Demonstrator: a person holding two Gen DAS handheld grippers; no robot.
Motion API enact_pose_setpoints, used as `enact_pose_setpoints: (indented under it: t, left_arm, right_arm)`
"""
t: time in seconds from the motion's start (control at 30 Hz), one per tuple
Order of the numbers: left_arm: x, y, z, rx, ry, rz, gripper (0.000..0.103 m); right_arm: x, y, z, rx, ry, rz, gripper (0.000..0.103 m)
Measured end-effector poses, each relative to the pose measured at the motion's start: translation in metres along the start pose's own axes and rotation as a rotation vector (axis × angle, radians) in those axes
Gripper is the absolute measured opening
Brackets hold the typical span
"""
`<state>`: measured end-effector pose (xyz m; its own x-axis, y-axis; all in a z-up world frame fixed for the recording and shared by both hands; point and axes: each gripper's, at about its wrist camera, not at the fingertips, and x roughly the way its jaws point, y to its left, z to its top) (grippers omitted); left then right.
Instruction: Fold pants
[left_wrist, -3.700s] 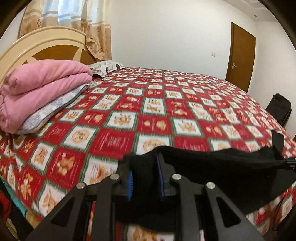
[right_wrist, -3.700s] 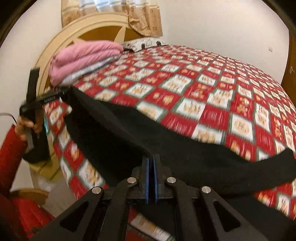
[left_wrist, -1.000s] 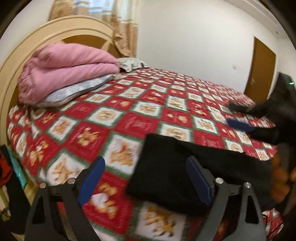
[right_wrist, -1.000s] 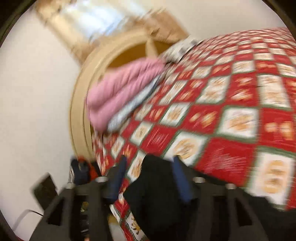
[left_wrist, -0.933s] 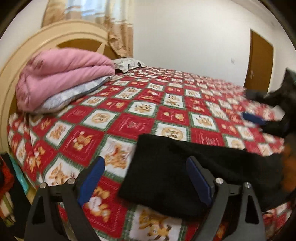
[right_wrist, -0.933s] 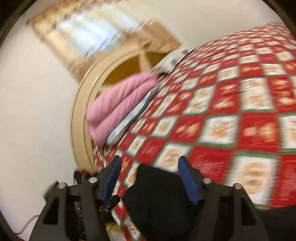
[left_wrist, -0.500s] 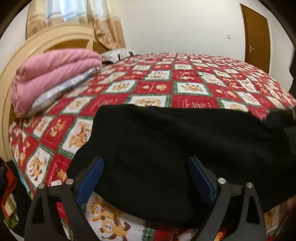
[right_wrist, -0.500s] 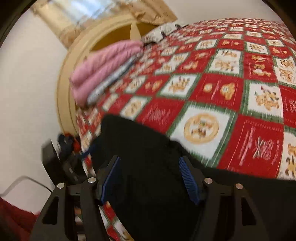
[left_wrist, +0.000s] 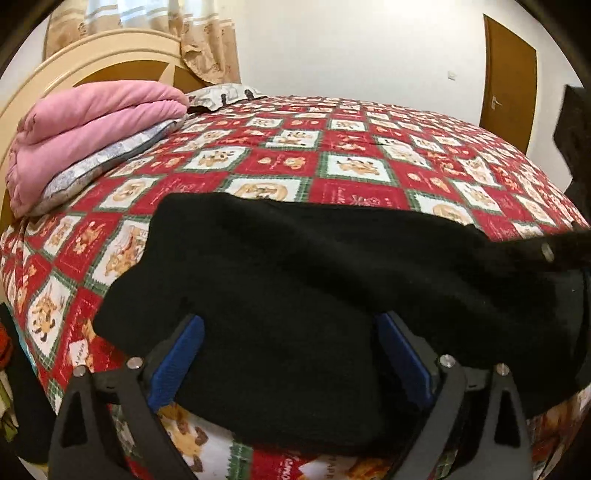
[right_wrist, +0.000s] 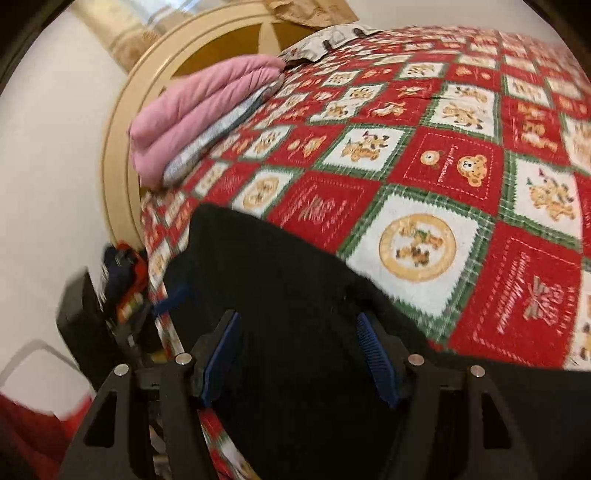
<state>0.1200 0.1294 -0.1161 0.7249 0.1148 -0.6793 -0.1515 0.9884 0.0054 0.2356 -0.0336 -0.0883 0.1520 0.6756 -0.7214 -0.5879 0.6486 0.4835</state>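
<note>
Black pants (left_wrist: 314, 258) lie spread along the near edge of the bed, one end hanging over the side. My left gripper (left_wrist: 288, 321) hovers low over their near part with its blue pads (left_wrist: 177, 354) wide apart. Its jaws are opening, and the cloth lies beneath them without being pinched. In the right wrist view the same pants (right_wrist: 277, 266) fill the foreground. My right gripper (right_wrist: 295, 317) is open above them, its pads (right_wrist: 376, 354) clear of the cloth. A dark finger of the other gripper shows at the right edge (left_wrist: 565, 251).
The bed has a red, white and green checked bedspread (left_wrist: 351, 166). A folded pink quilt (left_wrist: 92, 122) on a grey one and a pillow (left_wrist: 221, 94) lie by the cream headboard (left_wrist: 110, 55). A brown door (left_wrist: 506, 74) is far right. Clothes are piled beside the bed (right_wrist: 125, 280).
Earlier both grippers were shut on the pants and held them up. Now the pants lie on the bed, both grippers are open, and they have sunk closer over the cloth.
</note>
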Motion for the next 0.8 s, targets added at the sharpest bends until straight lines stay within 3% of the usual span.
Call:
enact_pose_setpoints:
  t: [0.1,0.27,0.37,0.53,0.6,0.67,0.8]
  left_arm:
    - [0.001,-0.002,-0.001,0.004,-0.011,0.008,0.099]
    - [0.001,-0.001,0.0,0.001,-0.002,0.009,0.099]
    - [0.001,-0.002,0.001,0.006,0.003,0.013,0.099]
    - [0.003,-0.002,0.002,0.014,0.006,0.015,0.101]
    - [0.003,-0.001,0.002,0.013,0.006,0.01,0.101]
    - [0.003,-0.001,0.003,0.012,0.006,0.015,0.101]
    - [0.003,0.002,0.003,0.016,0.011,0.012,0.102]
  right_arm:
    - [-0.001,0.003,-0.004,-0.015,0.046,0.013,0.067]
    - [0.017,-0.016,0.017,0.108,0.034,0.21,0.068]
    - [0.026,-0.038,0.024,0.272,-0.032,0.312,0.068]
    - [0.019,-0.045,0.019,0.325,-0.001,0.444,0.068]
    - [0.01,-0.058,0.016,0.394,-0.042,0.475,0.068]
    - [-0.005,-0.078,0.011,0.48,-0.145,0.499,0.068]
    - [-0.006,-0.079,0.01,0.432,-0.091,0.424,0.068]
